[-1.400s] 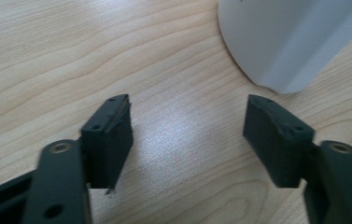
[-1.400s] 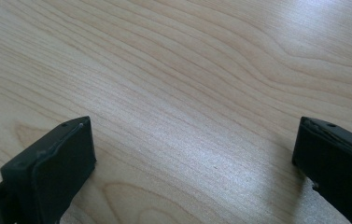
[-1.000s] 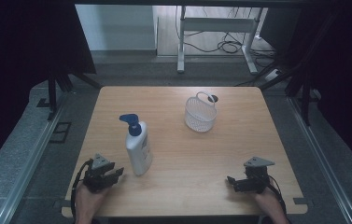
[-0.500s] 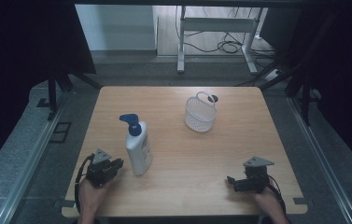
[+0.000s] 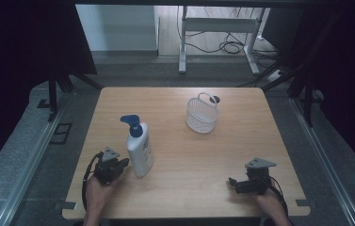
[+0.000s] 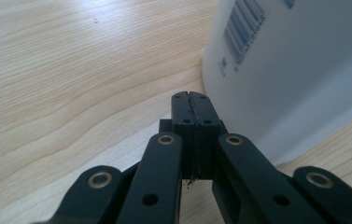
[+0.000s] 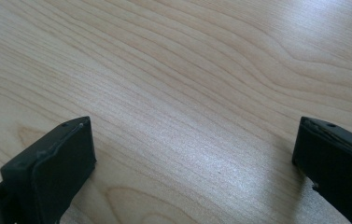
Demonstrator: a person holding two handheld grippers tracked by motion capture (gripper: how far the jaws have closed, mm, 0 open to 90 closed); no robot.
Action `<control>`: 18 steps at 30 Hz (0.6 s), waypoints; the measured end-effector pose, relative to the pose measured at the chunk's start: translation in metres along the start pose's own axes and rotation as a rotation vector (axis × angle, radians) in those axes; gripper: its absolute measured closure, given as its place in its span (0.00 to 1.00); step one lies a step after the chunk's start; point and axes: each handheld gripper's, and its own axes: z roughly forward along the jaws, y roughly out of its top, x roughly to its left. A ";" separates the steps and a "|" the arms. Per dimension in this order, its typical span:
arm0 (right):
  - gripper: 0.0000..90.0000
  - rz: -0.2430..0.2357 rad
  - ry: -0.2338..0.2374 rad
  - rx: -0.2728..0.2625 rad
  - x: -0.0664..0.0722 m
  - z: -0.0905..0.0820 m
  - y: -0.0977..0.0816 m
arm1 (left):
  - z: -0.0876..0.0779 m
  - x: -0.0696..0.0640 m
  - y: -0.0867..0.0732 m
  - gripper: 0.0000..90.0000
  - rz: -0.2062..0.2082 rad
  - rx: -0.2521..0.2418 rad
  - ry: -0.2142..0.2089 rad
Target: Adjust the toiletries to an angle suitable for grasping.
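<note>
Bottle (image 5: 139,149) stands upright near the table's (image 5: 175,197) front-left corner, tall, its blue pump (image 5: 132,123) up top, so I judge it top-heavy. My left gripper (image 5: 117,164) sits just beside its base; its jaws have just been closing and now meet with nothing between them, the white wall just off to one side in the left gripper view (image 6: 295,70). If I push on like this, the shut tips could nudge the base and tip it over. My right gripper (image 5: 235,183) rests near the front-right corner, jaws wide apart, holding nothing. Basket (image 5: 202,114) waits well apart toward the back edge.
</note>
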 end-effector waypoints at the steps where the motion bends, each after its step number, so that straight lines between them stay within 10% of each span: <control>1: 0.00 0.000 0.000 0.000 0.000 0.000 0.000 | 0.001 -0.001 0.001 0.99 0.005 0.004 -0.002; 18: 0.00 0.001 0.000 0.000 0.000 0.000 0.000 | 0.000 -0.014 0.001 0.99 0.017 0.018 -0.033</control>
